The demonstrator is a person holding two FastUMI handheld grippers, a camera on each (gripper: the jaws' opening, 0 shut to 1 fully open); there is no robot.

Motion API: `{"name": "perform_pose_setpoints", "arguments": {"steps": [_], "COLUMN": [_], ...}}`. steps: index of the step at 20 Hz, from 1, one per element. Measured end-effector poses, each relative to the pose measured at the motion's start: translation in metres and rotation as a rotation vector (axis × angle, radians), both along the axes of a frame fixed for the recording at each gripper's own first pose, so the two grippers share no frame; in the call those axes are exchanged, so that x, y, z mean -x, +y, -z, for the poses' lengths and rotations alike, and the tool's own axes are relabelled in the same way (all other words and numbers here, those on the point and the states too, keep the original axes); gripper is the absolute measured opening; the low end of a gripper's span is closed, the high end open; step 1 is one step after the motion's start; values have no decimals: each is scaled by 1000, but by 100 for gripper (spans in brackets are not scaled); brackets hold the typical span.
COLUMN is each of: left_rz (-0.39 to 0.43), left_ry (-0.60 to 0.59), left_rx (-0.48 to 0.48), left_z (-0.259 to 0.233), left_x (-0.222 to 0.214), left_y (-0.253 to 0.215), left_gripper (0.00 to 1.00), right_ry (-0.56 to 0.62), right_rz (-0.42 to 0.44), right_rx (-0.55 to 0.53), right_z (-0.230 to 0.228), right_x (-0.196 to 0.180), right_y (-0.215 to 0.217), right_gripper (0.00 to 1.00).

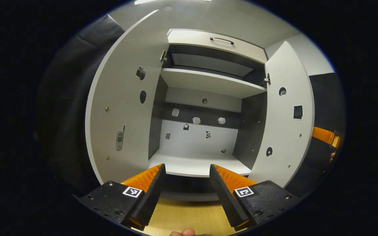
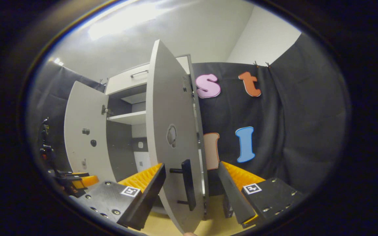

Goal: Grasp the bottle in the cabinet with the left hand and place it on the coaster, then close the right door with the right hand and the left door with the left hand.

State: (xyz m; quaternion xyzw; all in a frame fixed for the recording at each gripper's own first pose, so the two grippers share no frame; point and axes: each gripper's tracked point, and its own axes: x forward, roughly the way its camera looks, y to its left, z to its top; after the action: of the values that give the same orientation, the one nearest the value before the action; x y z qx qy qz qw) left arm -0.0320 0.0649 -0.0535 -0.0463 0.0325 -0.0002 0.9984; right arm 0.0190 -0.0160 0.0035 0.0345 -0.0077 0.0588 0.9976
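Nearest the lens in the right gripper view, the right gripper [image 2: 192,185] holds its jaws apart around the free edge of the cabinet's right door [image 2: 172,131], the black door handle [image 2: 187,183] standing between the fingers; whether either finger touches the door I cannot tell. Left of that door, low down, the left gripper [image 2: 77,182] shows partly, and beyond it the left door [image 2: 84,131] stands swung out. In the left gripper view, the left gripper [image 1: 187,175] also has its jaws apart and holds nothing, aimed into the cabinet [image 1: 215,82] between the two open doors, above a wooden tabletop [image 1: 189,216]. Past the fingertips, the lower shelf [image 1: 199,164] and the upper shelf [image 1: 208,82] carry no bottle that I can see, and neither bottle nor coaster can be made out anywhere. My judgement: the bottle is probably already out of the cabinet, though its placing on the coaster cannot be confirmed; the right door is about to be shut, and the left door remains. Small stickers dot the doors and back panel, and square markers sit on the grippers, but no readable writing or brand appears.
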Motion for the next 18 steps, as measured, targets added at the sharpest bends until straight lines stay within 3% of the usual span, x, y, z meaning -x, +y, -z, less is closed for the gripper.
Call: {"name": "perform_pose_setpoints", "arguments": {"steps": [18], "left_rz": [-90], "left_ry": [6], "left_rx": [5], "left_z": [4], "left_x": [16], "left_y": [33], "left_gripper": [87], "right_ry": [47], "right_rz": [-158], "right_rx": [3], "right_z": [20], "right_x": [-46], "right_y": [62], "right_gripper": [98]}}
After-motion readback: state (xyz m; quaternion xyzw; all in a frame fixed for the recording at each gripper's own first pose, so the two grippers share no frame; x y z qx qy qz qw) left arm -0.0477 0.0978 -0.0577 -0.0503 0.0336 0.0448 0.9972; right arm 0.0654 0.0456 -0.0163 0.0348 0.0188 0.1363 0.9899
